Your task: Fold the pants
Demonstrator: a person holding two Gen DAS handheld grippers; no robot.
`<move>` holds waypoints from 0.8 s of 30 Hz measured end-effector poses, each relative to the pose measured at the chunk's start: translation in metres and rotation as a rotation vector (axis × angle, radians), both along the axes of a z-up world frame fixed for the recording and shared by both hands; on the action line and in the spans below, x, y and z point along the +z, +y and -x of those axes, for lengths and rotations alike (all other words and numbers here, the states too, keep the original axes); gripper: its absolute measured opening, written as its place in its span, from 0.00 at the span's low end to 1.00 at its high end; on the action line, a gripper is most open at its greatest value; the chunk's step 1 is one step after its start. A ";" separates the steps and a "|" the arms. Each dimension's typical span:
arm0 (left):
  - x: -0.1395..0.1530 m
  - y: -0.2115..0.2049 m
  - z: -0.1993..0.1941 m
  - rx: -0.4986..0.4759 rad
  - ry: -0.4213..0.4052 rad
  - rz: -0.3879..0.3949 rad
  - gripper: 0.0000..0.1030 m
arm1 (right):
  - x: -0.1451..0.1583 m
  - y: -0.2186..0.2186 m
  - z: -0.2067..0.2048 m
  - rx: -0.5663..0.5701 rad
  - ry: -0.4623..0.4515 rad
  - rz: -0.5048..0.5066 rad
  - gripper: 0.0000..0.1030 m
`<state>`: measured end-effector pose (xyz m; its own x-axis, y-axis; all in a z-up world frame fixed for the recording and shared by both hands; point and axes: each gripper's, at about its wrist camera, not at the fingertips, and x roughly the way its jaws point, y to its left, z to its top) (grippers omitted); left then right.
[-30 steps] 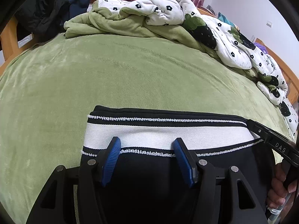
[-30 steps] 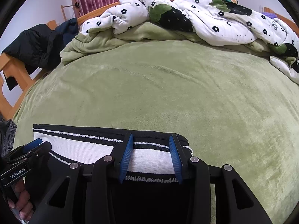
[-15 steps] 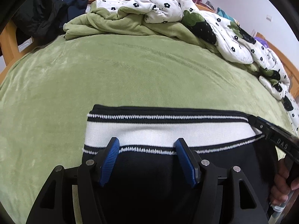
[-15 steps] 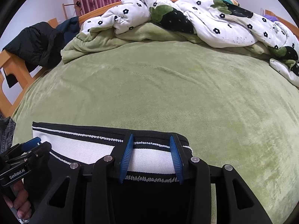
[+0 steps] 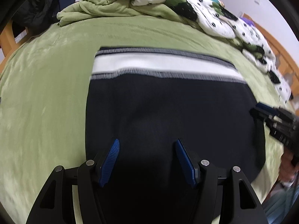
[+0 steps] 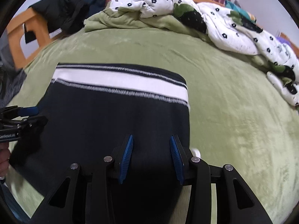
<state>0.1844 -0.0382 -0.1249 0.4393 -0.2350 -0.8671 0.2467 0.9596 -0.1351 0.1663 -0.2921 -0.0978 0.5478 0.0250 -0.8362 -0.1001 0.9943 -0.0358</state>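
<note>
The black pants (image 5: 168, 112) lie flat on the green bed, their white, black-edged waistband (image 5: 160, 63) at the far end. My left gripper (image 5: 146, 141) is open and empty, above the black cloth well short of the waistband. My right gripper (image 6: 151, 139) is also open and empty, over the pants (image 6: 115, 115) near their right edge, below the waistband (image 6: 119, 80). Each gripper shows at the side of the other's view: the right one (image 5: 274, 119) and the left one (image 6: 20, 119).
The green bed cover (image 5: 46, 93) spreads around the pants. A crumpled white flowered duvet (image 6: 233, 29) and green blanket (image 6: 115, 18) lie along the far and right sides. Dark clothes (image 6: 61, 9) hang on the wooden bed frame (image 6: 20, 37) at far left.
Both grippers have pulled back from the waistband toward me. Much more of the black pants now lies in view beyond the fingers.
</note>
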 end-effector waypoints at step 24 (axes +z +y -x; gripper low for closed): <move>0.013 0.041 0.105 0.082 -0.106 -0.058 0.59 | -0.015 -0.006 0.072 -0.109 0.044 -0.014 0.44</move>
<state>0.0792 0.0030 -0.1116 0.5449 -0.1452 -0.8258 0.1771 0.9826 -0.0559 0.0947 -0.2981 -0.1126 0.5103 -0.0206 -0.8597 0.0070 0.9998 -0.0198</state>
